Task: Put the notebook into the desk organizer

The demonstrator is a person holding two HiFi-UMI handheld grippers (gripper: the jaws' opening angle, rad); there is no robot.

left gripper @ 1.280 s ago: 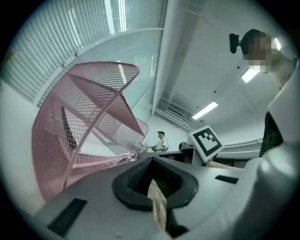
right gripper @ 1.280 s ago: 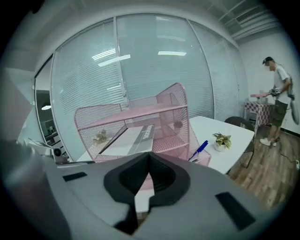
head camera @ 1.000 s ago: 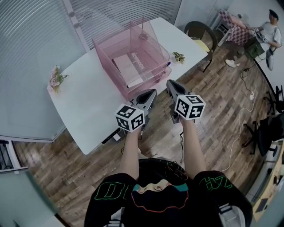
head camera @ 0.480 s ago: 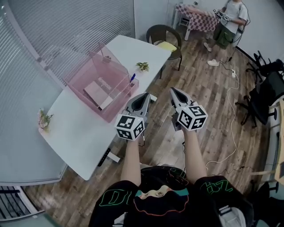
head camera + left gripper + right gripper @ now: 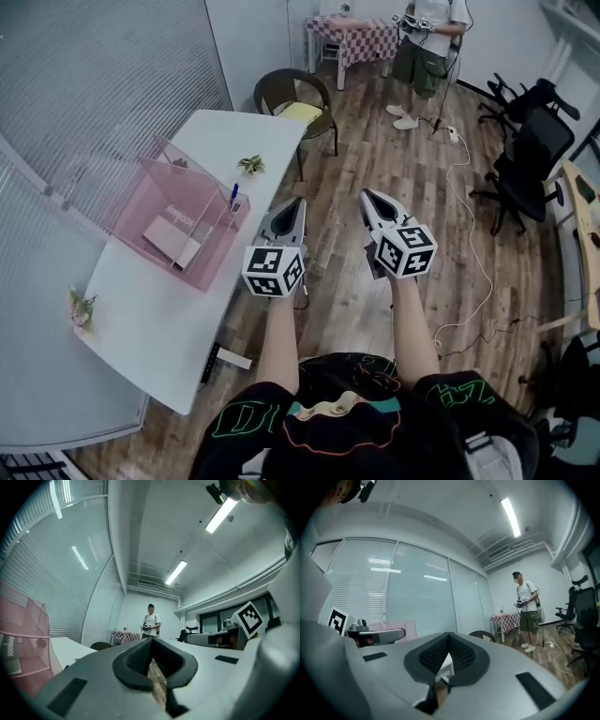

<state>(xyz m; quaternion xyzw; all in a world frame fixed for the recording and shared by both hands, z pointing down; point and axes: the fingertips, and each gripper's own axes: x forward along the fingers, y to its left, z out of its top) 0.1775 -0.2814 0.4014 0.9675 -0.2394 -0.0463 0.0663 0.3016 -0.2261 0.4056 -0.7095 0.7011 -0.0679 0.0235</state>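
The pink see-through desk organizer (image 5: 178,223) stands on the white table (image 5: 150,319) at the left of the head view. A notebook (image 5: 173,236) lies inside it. Both grippers hang over the wooden floor to the right of the table, away from the organizer. My left gripper (image 5: 298,201) is shut with nothing between its jaws. My right gripper (image 5: 366,194) is shut and empty too. In the left gripper view a corner of the pink organizer (image 5: 23,644) shows at the left edge. The right gripper view shows the organizer (image 5: 396,626) far off.
A small plant (image 5: 250,166) and a blue pen (image 5: 233,195) sit on the table by the organizer. Flowers (image 5: 80,309) lie at the table's near end. A chair (image 5: 298,105) stands past the table, office chairs (image 5: 530,159) at right. A person (image 5: 427,47) stands far off; cables cross the floor.
The head view has swung to the right: table and organizer slid to the left of the picture and more floor shows. Both grippers stay shut and side by side.
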